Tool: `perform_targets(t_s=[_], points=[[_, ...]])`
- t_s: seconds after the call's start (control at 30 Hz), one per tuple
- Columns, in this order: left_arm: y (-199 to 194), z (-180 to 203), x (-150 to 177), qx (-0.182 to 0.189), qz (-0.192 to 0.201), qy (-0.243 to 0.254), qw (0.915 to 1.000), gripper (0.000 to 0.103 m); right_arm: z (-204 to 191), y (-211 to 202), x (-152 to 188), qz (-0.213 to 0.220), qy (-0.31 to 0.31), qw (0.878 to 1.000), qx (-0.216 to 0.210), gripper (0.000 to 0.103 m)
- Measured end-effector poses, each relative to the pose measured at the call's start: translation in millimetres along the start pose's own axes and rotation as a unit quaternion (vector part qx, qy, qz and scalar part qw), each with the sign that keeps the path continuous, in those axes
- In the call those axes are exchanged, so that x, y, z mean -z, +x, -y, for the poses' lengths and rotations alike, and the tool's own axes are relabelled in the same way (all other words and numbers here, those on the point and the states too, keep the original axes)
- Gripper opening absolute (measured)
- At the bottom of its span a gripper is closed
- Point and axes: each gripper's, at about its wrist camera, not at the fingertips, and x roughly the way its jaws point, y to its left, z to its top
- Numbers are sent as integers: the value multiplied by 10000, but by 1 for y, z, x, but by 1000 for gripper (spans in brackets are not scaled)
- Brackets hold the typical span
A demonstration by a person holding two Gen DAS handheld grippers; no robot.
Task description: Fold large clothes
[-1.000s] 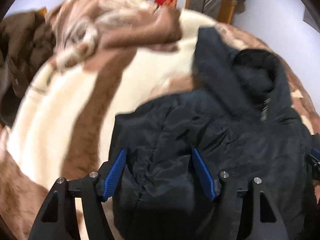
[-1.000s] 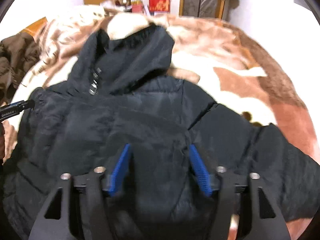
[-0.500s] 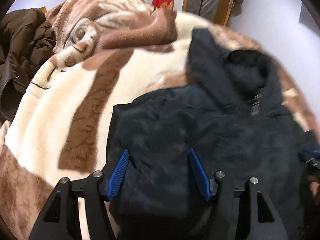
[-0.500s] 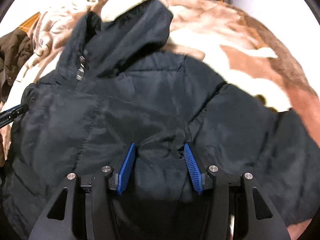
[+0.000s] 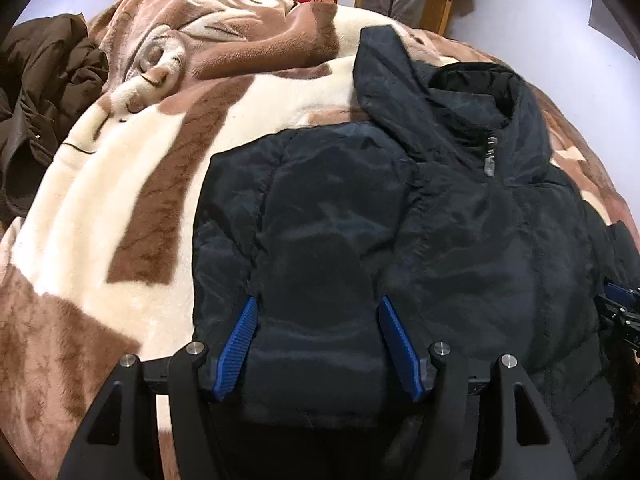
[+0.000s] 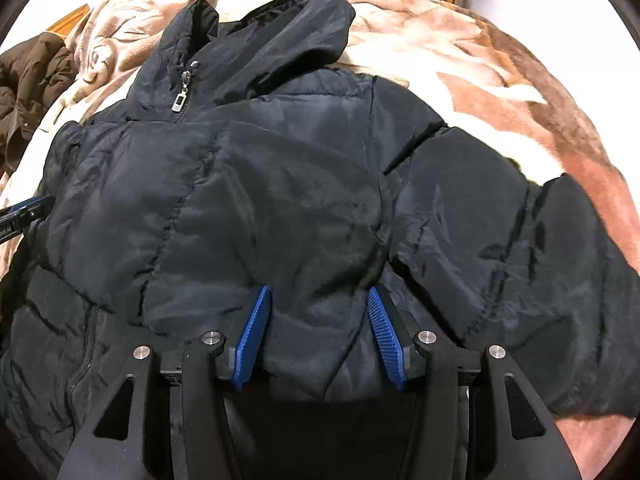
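A dark navy hooded puffer jacket (image 5: 460, 208) lies front up on a bed, hood toward the far end; it also shows in the right wrist view (image 6: 280, 184). My left gripper (image 5: 318, 308) has its blue pads wide apart with a thick fold of the jacket's left sleeve bulging between them. My right gripper (image 6: 318, 300) likewise has its pads apart around a bunched fold near the right armpit. The jacket's right sleeve (image 6: 540, 280) stretches out to the right. Each gripper's tip shows at the edge of the other view.
A brown and cream plush blanket (image 5: 132, 184) covers the bed. A dark brown coat (image 5: 40, 92) lies heaped at the far left, also seen in the right wrist view (image 6: 28, 80). Boxes and wooden doors stand beyond the bed.
Both grippers have come lower and closer onto the jacket, and jacket fabric now fills the gap between each pair of pads. The jacket has settled flatter.
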Motion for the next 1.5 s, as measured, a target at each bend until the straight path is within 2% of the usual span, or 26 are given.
perform_targets(t_s=[0.2, 0.47, 0.73, 0.9, 1.1, 1.33, 1.5], points=[[-58, 19, 22, 139, 204, 108, 9996, 66, -2, -59, 30, 269, 7, 9996, 12, 51], [-137, 70, 81, 607, 330, 192, 9974, 66, 1, -136, 103, 532, 301, 9980, -140, 51], [-180, 107, 121, 888, 324, 387, 9948, 66, 15, -173, 156, 603, 541, 9966, -149, 51], [-183, 124, 120, 878, 349, 624, 9936, 66, 46, -178, 167, 647, 999, 9929, -36, 51], [-171, 133, 99, 802, 412, 703, 9934, 66, 97, -168, 164, 687, 1612, 9845, -57, 53], [-136, 137, 61, 621, 441, 766, 9941, 66, 176, -132, 157, 509, 2541, 9658, 94, 53], [-106, 138, 45, 514, 345, 711, 9956, 66, 238, -101, 158, 391, 3324, 9422, 111, 53]])
